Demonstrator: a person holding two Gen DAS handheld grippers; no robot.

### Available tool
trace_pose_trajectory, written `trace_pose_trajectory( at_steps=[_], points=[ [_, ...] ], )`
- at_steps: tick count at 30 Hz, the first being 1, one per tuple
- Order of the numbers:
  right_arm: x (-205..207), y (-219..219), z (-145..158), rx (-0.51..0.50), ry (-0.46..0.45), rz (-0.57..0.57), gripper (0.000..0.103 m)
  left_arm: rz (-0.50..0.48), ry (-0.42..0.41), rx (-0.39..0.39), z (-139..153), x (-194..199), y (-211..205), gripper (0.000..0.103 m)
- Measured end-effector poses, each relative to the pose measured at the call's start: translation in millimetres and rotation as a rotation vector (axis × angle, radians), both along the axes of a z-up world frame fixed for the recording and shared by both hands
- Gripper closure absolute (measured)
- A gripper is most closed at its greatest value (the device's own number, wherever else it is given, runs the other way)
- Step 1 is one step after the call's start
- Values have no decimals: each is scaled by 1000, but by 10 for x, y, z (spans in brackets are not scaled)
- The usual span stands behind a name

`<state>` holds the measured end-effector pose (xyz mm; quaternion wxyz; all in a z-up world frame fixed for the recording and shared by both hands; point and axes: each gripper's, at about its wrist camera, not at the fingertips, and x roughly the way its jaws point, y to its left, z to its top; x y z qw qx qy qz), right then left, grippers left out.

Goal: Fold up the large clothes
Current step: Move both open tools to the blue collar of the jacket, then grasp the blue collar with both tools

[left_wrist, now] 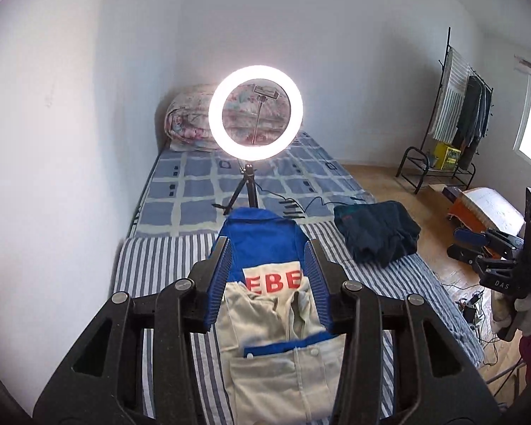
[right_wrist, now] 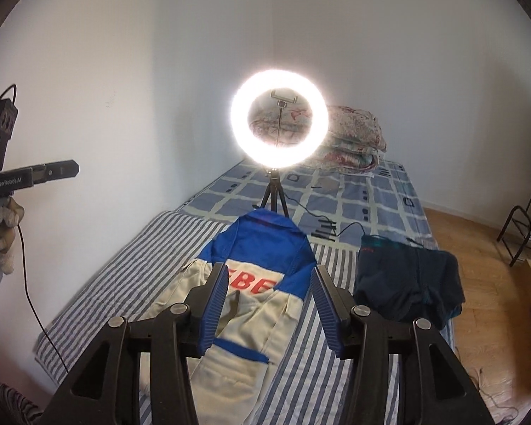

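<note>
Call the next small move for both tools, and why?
Probably lower both tools back to the jacket and grip its two near corners for another fold. The left tool and right tool both stand open and empty above it. The blue and cream jacket lies long and only partly folded on the striped sheet, while the dark garment beside it already sits as a compact pile.

Lit ring light (left_wrist: 255, 112) on black tripod (left_wrist: 245, 191) stands on checked bedsheet (left_wrist: 194, 184). Rolled floral quilt (left_wrist: 189, 117) at bed head against the wall. Clothes rack (left_wrist: 460, 113) by the window; yellow box (left_wrist: 446, 155) on its lower shelf. Wooden floor (right_wrist: 485, 283).
</note>
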<state>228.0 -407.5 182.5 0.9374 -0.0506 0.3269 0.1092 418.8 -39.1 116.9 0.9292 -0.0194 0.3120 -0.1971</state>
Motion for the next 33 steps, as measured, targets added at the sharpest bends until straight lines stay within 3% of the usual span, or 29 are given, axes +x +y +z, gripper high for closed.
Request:
trace_pose_trajectory(
  at_steps=[5,11,16,22,25,33],
  points=[
    [429,1,-89,-20,15,-11,52,-6,37,-21,-165,463,-57,47],
    [982,-156,-532,-14,78,-22,52,-24,155,-42,-846,1151,-148,46],
    [1583,-337,-1091,27,150,-3,52,-39,262,-42,-1570,1815,-211,46],
    [2283,-459,-1758,32,230,22,52,-50,345,48,-2391,2533,-221,46],
    [2587,-500,-2062,63,269,21,52,-47,392,23,-2677,2776,-170,46],
    [3248,-488,-2761,62,337,29,52,-74,447,55,-3294,3376,-217,46]
  ],
)
